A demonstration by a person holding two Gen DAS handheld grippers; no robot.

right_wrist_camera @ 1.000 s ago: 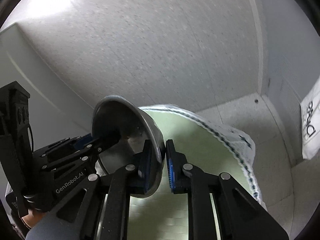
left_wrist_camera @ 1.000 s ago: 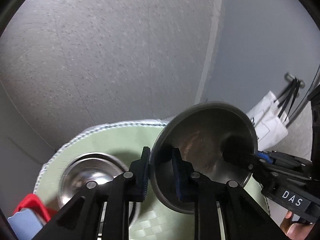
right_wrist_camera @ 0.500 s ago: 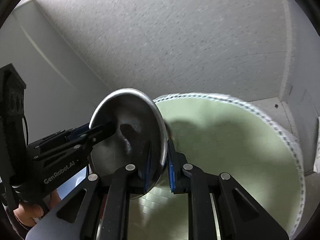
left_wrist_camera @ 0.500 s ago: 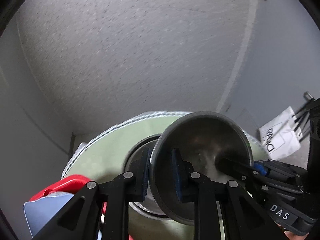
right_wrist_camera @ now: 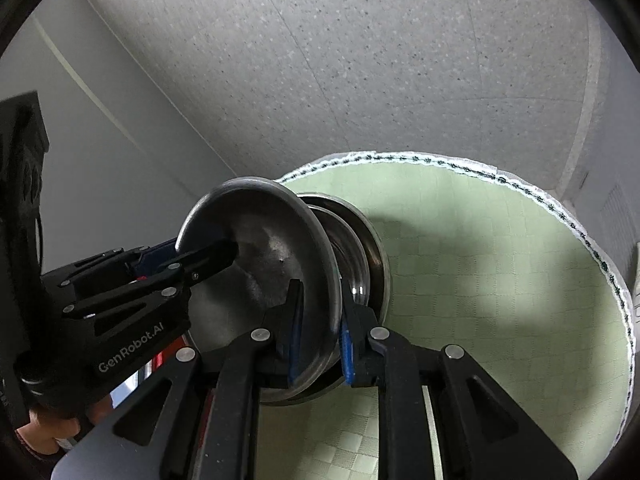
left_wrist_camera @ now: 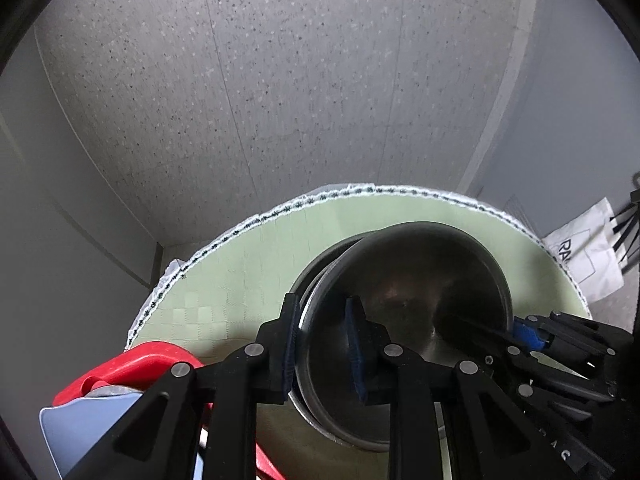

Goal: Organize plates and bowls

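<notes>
My left gripper [left_wrist_camera: 322, 344] and right gripper [right_wrist_camera: 318, 330] straddle opposite rims of the round steel bowl [left_wrist_camera: 404, 312]. Both jaws have just eased apart, pads loosening, the bowl now nested into the second steel bowl [right_wrist_camera: 366, 256] below my fingers: release begun.
</notes>
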